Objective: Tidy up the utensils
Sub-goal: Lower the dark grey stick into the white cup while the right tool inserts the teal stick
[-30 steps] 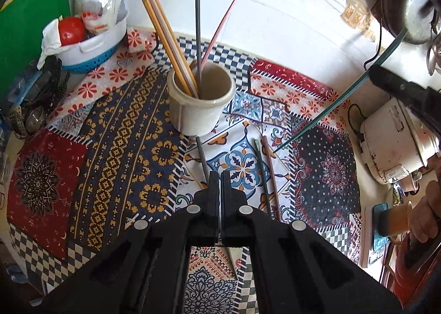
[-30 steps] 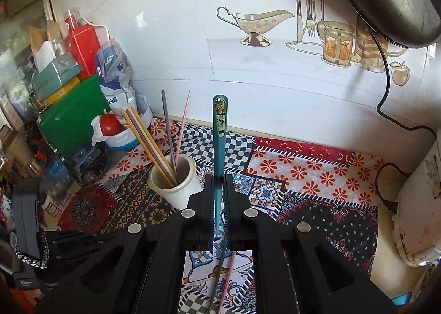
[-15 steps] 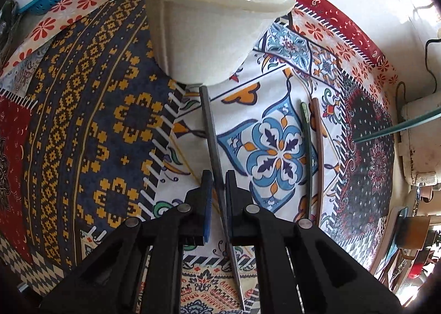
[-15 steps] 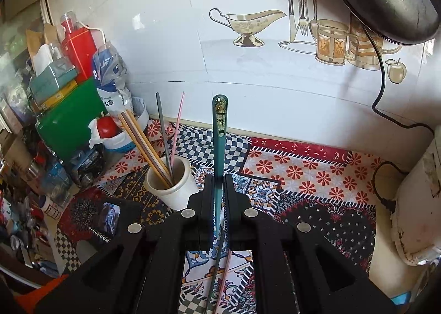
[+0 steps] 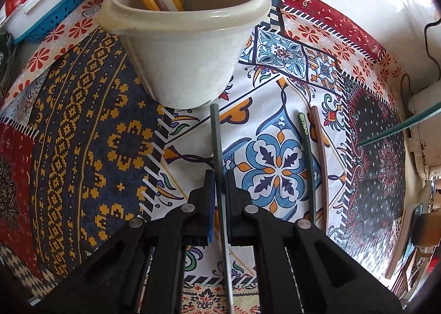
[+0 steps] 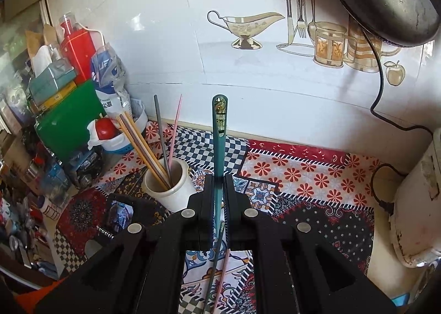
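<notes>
A cream utensil cup [image 5: 182,46] stands on the patterned cloth and holds several chopsticks; it also shows in the right wrist view [image 6: 166,185]. A grey chopstick [image 5: 216,137] lies flat on the cloth in front of the cup. My left gripper [image 5: 219,176] is low over it, jaws slightly apart on either side of the stick. A dark green chopstick [image 5: 306,154] and a brown one [image 5: 319,148] lie to the right. My right gripper [image 6: 219,179] is shut on a teal chopstick [image 6: 219,132] and holds it upright above the cloth.
A blue and white basket [image 5: 41,16] with a red item sits at the back left. A white rice cooker [image 6: 413,203] with its cord stands at the right. Boxes, a green board [image 6: 66,121] and bags crowd the left side. The tiled wall is close behind.
My left gripper has dropped down and forward toward the cup, and its jaws have parted around the grey chopstick. My right gripper still holds the teal chopstick, shifted slightly.
</notes>
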The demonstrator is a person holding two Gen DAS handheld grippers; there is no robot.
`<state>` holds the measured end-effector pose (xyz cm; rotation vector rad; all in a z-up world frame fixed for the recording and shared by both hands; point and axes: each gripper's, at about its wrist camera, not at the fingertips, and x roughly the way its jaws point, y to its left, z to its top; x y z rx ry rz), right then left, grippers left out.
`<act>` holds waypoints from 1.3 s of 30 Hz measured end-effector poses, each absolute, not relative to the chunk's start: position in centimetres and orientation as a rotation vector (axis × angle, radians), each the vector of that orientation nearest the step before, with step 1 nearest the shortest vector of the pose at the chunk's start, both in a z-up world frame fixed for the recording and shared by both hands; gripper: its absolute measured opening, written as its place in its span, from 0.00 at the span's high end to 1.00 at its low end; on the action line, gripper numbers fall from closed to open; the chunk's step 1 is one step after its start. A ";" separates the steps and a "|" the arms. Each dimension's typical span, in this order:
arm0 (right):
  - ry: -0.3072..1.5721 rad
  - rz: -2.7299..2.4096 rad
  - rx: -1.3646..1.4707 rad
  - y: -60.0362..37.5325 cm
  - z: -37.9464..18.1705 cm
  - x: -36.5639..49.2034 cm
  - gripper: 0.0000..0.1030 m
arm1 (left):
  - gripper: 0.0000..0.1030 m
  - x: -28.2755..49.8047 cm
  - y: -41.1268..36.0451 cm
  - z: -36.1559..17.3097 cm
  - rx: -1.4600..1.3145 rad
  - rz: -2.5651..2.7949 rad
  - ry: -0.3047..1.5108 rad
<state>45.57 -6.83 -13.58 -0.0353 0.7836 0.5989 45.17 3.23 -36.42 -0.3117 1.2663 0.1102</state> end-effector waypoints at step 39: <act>0.644 0.773 -0.061 0.6 -8.4 47.9 0.95 | 0.96 40.8 10.2 -10.0 -0.288 0.221 0.616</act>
